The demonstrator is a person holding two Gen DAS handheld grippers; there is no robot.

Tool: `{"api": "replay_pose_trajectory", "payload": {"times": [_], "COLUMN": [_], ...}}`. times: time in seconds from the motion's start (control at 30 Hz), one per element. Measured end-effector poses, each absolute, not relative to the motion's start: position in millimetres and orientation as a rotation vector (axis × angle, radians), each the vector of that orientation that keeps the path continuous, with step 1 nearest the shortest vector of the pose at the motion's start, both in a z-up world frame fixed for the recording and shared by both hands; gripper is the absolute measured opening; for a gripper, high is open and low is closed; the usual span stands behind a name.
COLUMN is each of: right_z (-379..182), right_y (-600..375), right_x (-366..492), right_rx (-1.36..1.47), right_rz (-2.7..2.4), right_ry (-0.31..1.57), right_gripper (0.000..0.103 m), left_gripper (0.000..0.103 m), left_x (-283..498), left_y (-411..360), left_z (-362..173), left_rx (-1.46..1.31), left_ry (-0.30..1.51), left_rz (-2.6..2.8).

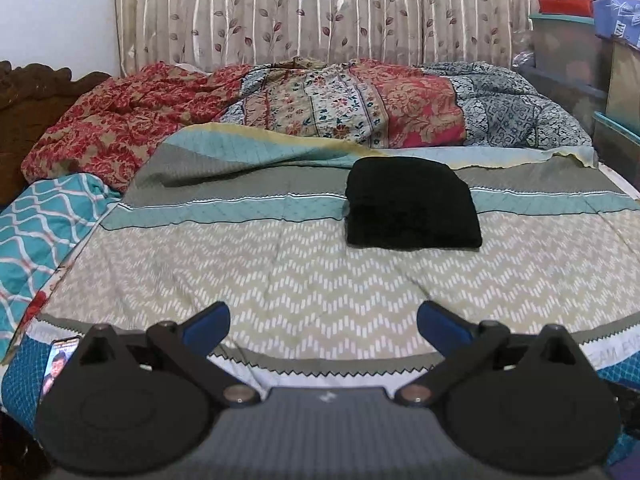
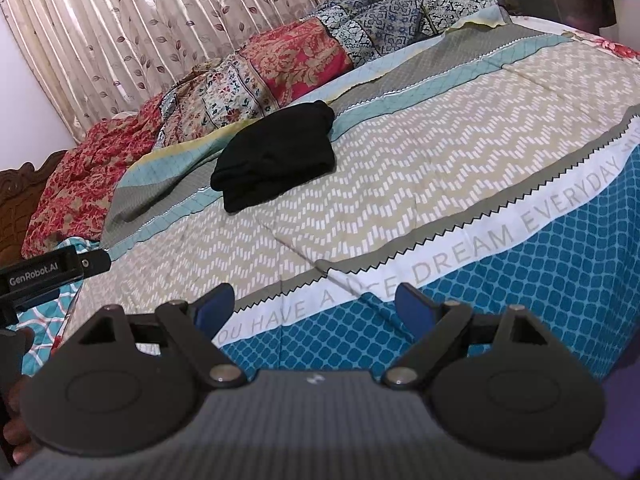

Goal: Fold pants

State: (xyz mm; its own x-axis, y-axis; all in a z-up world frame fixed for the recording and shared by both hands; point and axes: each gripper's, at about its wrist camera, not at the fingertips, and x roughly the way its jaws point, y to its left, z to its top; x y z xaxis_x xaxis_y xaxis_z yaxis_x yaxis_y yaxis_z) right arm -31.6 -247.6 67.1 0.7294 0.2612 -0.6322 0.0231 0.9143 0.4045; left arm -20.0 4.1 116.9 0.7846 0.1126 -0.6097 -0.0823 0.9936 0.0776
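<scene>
The black pants [image 1: 412, 204] lie folded into a compact rectangle on the patterned bedspread [image 1: 280, 272], toward the far middle of the bed. In the right wrist view the same black pants [image 2: 276, 156] sit left of centre. My left gripper [image 1: 322, 324] is held back over the bed's near edge, jaws wide apart, nothing between its blue pads [image 1: 208, 324]. My right gripper [image 2: 316, 304] is also open and empty, over the bedspread's lettered border, well short of the pants. The left gripper's body [image 2: 48, 272] shows at the right view's left edge, a hand below it.
A crumpled patchwork quilt [image 1: 320, 104] runs along the far side before a leaf-print curtain [image 1: 320, 8]. A carved wooden headboard [image 1: 24, 92] stands at the left. Storage boxes [image 1: 580, 52] are stacked at the right. A phone [image 1: 58, 364] lies at the near left edge.
</scene>
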Motion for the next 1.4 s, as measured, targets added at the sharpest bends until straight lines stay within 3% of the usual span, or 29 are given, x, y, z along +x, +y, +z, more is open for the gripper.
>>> {"api": "replay_pose_trajectory", "payload": {"times": [0.33,0.7,1.4], "right_z": [65.8,64.8,65.3], "right_y": [-244.6,-242.4,-237.0], "right_x": [-32.1,-34.0,-33.2], "right_rx": [0.407,0.407,0.394], "right_rz": [0.137,0.139,0.135], "right_ry": [0.755,0.760,0.755], "right_gripper": [0.089,0.090,0.090], "left_gripper": [0.103,0.103,0.103], "left_x": [-19.9,-10.0,-11.2], "left_y": [-4.7,-2.9,2.5], "left_z": [111.9,89.4,87.4], "left_rx": [0.124,0.043,0.082], "left_ry": [0.666,0.873,0.850], "left_rz": [0.110,0.065,0.130]}}
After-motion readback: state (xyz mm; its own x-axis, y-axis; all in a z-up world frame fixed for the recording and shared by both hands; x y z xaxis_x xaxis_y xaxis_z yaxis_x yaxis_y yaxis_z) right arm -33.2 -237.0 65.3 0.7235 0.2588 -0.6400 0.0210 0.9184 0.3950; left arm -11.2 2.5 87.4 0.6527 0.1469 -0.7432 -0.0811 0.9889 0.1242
